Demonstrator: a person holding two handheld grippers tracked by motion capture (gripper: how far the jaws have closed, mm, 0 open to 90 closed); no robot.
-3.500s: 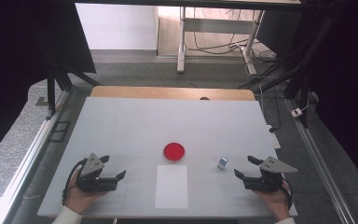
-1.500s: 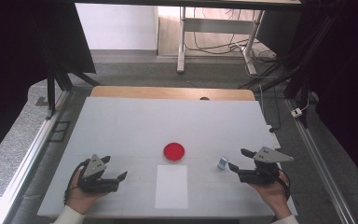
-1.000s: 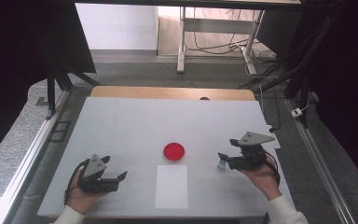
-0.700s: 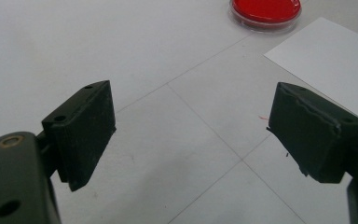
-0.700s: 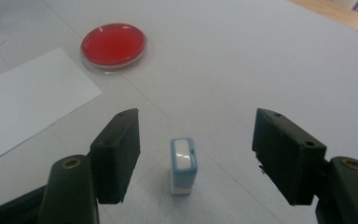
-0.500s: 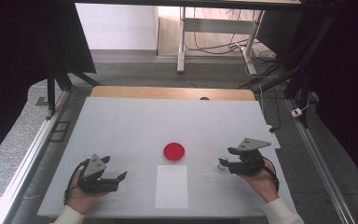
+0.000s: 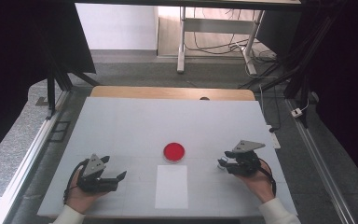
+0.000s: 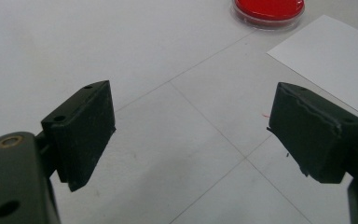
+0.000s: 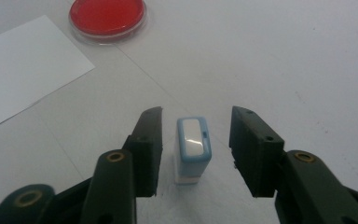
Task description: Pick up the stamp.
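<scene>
White tabletop (image 7: 135,126): right gripper (image 9: 196,149) has swung in and been closing around the small stamp (image 9: 193,145), not yet pinching. Left gripper (image 8: 191,135) rests released.

On the table (image 7: 121,126), near the front edge: paper sheet (image 7: 171,186). Directly behind the sheet, nearly touching: round dish (image 7: 174,151). Right of the sheet, well apart: small stamp block (image 9: 193,148), upright. Left of the sheet: left gripper (image 7: 114,179).
</scene>
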